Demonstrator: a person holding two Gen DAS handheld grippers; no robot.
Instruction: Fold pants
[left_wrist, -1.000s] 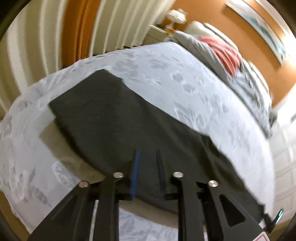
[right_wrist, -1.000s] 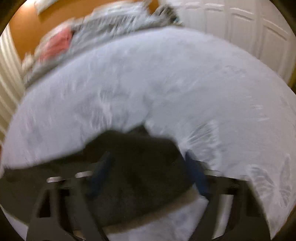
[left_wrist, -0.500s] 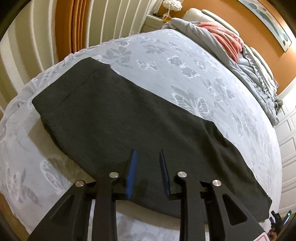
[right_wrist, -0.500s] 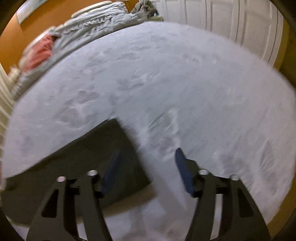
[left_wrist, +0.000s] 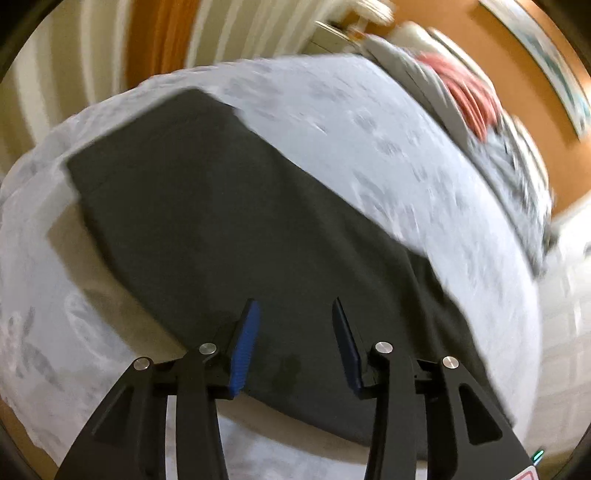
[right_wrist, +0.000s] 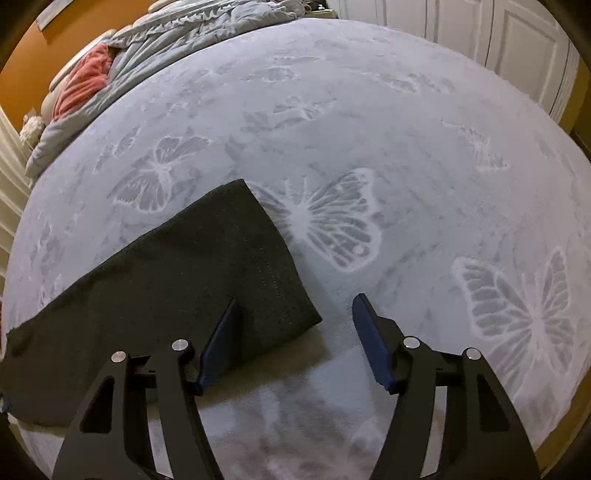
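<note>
The bed (right_wrist: 406, 140) is carrying the dark pants (left_wrist: 221, 229), lying flat along its near edge. The right claw (right_wrist: 293, 343) is gaping wide over the pants' end, gripping nothing. The left claw (left_wrist: 293, 347) is hovering half-open above the pants, empty.

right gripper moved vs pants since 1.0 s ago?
Yes. The right gripper shifted right: it straddled the pants then, and now brackets their hem corner, right finger over the bedspread.
</note>
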